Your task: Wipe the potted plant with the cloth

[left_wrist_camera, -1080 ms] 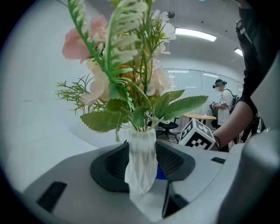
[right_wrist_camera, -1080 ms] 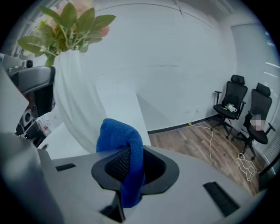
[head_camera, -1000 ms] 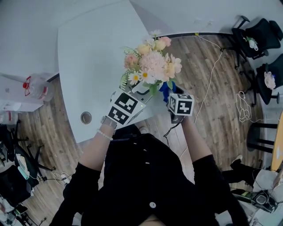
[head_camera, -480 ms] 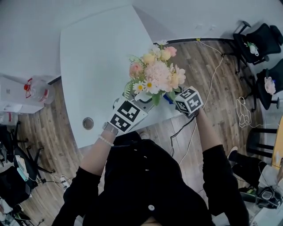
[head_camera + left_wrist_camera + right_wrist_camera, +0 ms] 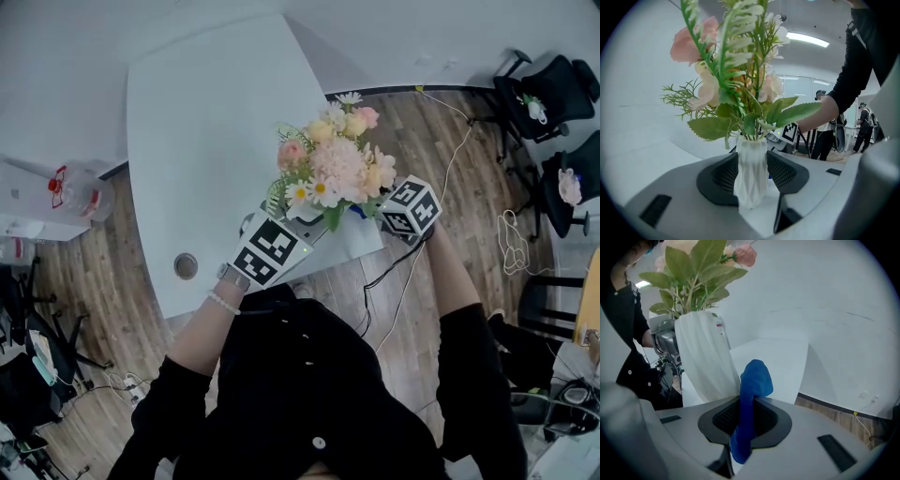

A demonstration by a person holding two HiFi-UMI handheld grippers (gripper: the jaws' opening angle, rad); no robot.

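Note:
The potted plant is a bunch of pink, peach and white flowers (image 5: 333, 169) in a white ribbed vase (image 5: 751, 171), standing near the front corner of the white table (image 5: 197, 141). My left gripper (image 5: 751, 161) is shut on the vase, one pad on each side; its marker cube (image 5: 272, 251) shows in the head view. My right gripper (image 5: 749, 416) is shut on a blue cloth (image 5: 752, 390), whose folded end sticks up just right of the vase (image 5: 705, 362). Its marker cube (image 5: 410, 208) sits to the right of the flowers.
The table's front edge runs right under both grippers, with wood floor beyond. A round cable hole (image 5: 186, 266) lies left of my left arm. Black chairs (image 5: 553, 84) and floor cables (image 5: 441, 169) are at the right, a water jug (image 5: 80, 192) at the left.
My right gripper has moved to the right, round the side of the vase, and rolled, still with the blue cloth in it. My left gripper has kept its hold on the vase.

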